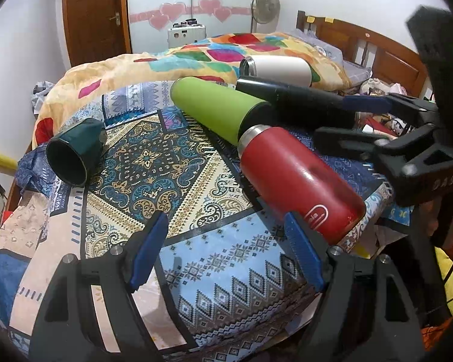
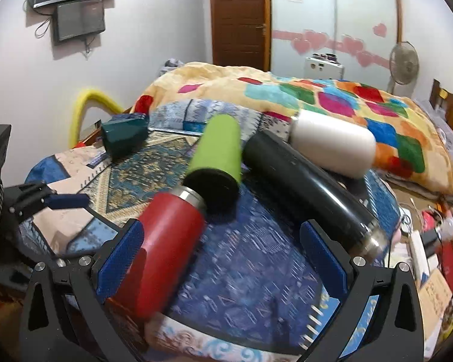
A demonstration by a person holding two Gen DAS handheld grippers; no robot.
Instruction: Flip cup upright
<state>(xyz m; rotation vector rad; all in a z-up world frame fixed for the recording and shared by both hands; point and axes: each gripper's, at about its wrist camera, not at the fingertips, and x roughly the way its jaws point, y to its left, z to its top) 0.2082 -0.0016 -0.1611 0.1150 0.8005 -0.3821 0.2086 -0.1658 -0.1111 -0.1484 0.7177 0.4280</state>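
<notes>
Several cups lie on their sides on a patterned cloth on the bed: a dark green cup [image 1: 75, 152] [image 2: 124, 139] at the left, a lime green bottle [image 1: 217, 108] [image 2: 219, 154], a red bottle [image 1: 299, 181] [image 2: 163, 247], a black bottle [image 1: 299, 102] [image 2: 311, 190] and a white one [image 1: 277, 69] [image 2: 332, 147]. My left gripper [image 1: 226, 250] is open and empty, its right finger beside the red bottle's base. My right gripper [image 2: 223, 259] is open, the red bottle lying against its left finger. It shows in the left wrist view [image 1: 356, 120], near the black bottle.
A bunched colourful quilt [image 1: 196, 57] [image 2: 317, 96] lies behind the bottles. A wooden headboard [image 1: 377, 51] stands at the right, a fan [image 2: 403, 63] and a door [image 2: 240, 15] at the back. Clutter [image 2: 432, 241] sits past the bed's right edge.
</notes>
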